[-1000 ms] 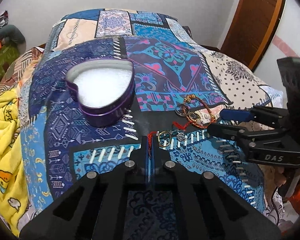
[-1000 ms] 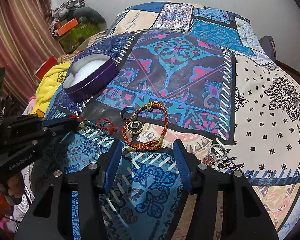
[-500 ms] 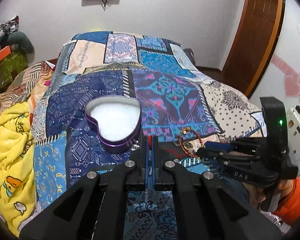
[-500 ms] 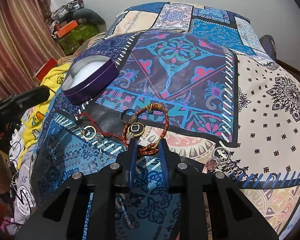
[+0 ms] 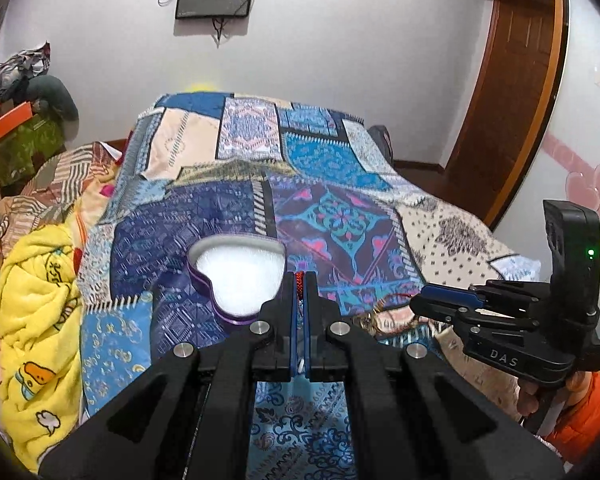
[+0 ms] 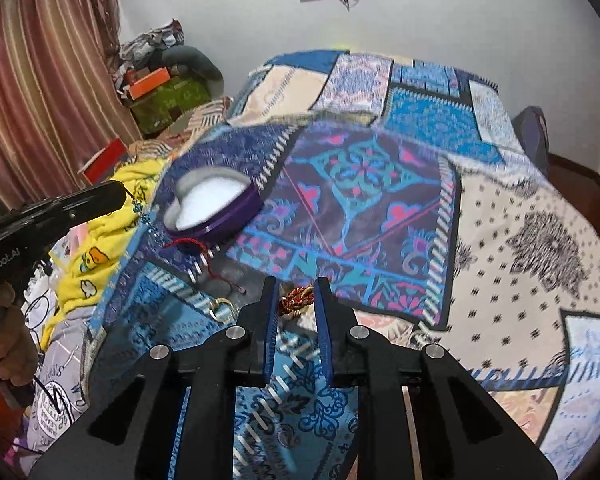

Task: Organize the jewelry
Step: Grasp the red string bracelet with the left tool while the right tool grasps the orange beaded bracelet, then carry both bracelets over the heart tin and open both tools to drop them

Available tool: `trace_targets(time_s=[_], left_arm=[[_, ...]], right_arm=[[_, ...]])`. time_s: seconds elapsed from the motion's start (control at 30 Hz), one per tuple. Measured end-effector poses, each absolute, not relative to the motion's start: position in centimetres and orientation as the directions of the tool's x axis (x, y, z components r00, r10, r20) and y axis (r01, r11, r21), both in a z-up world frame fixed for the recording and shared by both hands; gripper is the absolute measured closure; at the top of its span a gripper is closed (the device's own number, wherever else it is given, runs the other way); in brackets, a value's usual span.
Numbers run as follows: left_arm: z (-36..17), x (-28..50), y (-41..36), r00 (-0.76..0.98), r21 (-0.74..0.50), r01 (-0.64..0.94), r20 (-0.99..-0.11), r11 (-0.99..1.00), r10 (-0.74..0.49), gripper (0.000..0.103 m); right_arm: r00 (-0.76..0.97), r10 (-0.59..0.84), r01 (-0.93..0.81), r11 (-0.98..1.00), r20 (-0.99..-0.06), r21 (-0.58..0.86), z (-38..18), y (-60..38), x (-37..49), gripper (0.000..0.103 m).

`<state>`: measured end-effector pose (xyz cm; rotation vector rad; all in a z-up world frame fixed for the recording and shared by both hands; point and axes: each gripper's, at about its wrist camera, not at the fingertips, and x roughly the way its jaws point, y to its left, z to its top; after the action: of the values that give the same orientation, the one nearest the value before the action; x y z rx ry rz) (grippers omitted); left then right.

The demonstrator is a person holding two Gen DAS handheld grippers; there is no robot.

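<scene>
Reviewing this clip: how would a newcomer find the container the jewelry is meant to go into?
Start at the patchwork bedspread covering the bed. On its dark blue patch, near the yellow blanket, sits the heart-shaped tin. It is the only box there: purple walls, lid off, white padding inside, while the loose jewelry around it lies flat on the cloth.

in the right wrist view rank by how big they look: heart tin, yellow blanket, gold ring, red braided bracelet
1. yellow blanket
2. heart tin
3-4. red braided bracelet and gold ring: both small and similar; the gripper fingers hide part of the bracelet, so no ranking.
</scene>
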<state>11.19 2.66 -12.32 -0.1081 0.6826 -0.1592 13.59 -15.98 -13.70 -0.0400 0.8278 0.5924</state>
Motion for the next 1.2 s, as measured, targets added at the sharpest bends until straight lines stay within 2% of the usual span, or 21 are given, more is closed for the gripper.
trace_targets(time_s=[0.6,0.93,1.2], left_arm=[[-7.4,11.2,6.0,0.862,-0.124,0.062,-0.493,0.99,-0.115,0.102],[-8.1,13.2,8.3,0.861,-0.129,0.042,-0.498,0.991,-0.102,0.102],[-9.0,15.5,8.8,0.853,-0.14,0.068,-0.505,0.988,-0.13,0.102]], right_arm=[[0.62,0.543,-0.573,0.806,-0.566,0.146,-7.4,-13.3,13.7,0.088],[0.587,0.616,-0.629,0.755,-0.525,0.182,-6.8,-9.1,15.0,0.088],[0.525,0.642,-0.662,0.721,-0.56,0.205,-9.0,-5.9,17.7,0.088]])
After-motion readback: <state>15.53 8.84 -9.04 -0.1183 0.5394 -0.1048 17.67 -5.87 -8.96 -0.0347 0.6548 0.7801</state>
